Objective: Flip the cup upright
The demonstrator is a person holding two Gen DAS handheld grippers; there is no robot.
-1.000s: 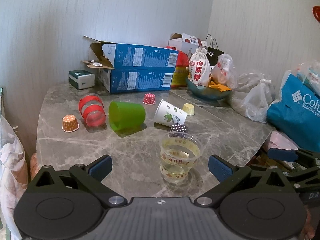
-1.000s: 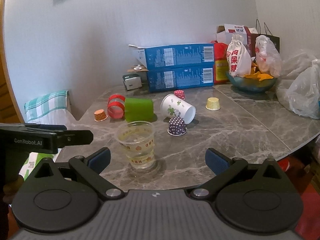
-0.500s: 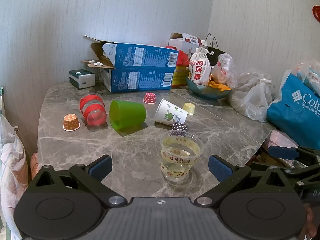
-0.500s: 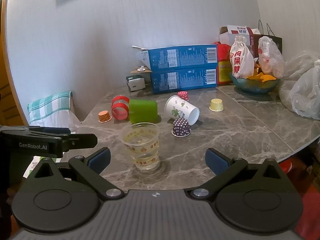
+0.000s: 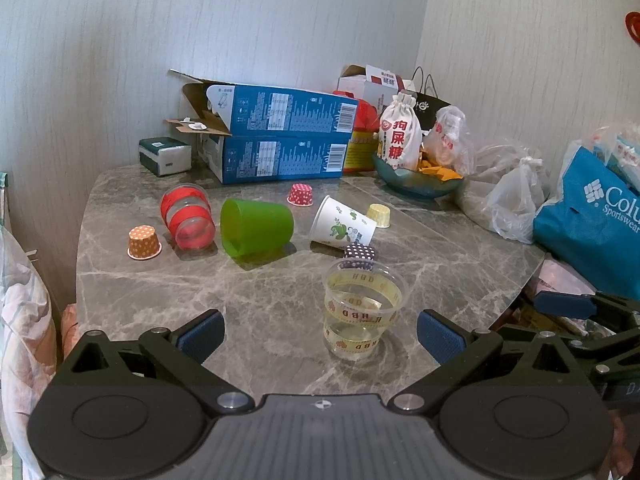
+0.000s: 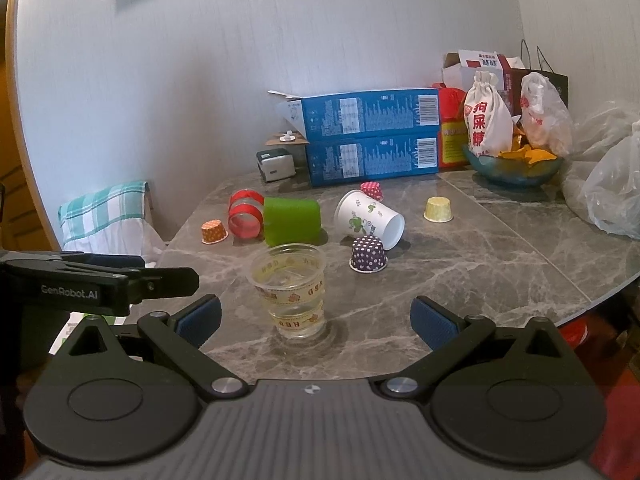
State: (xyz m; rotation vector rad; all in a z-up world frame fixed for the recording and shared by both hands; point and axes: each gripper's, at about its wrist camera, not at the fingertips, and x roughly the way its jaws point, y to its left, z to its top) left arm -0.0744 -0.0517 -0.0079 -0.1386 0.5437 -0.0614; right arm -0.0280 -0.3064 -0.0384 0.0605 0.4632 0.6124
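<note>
A grey marble surface (image 5: pixel 248 312) sits in a corner of pale textured walls, crowded along the back with two stacked blue boxes (image 5: pixel 280 136), a bowl of snacks and plastic bags. The landmark is the clear cup (image 5: pixel 362 314), printed with yellow bands; it stands upright, mouth up, near the front edge. Behind it and to its left a green cup (image 5: pixel 256 226) lies on its side, with a red-banded clear cup (image 5: pixel 188 216) also on its side just beyond that. Behind the clear cup a white paper cup (image 5: pixel 344 226) with a green plant print lies tipped over, and a purple dotted cupcake liner (image 6: pixel 369 254) sits mouth down just behind the clear cup.

The left tongs (image 5: pixel 320 334) are spread wide and hold nothing; the clear cup stands ahead of them, nearer their right finger. The right tongs (image 6: pixel 316 320) are likewise wide apart and empty, with the clear cup ahead of them.

Judging by this, one cup seems finished and released, and the step in hand is choosing the next. The fallen cups lie well behind the clear cup, so the next move calls for reaching past it without knocking it, then closing on a side wall and rotating the mouth upward
</note>
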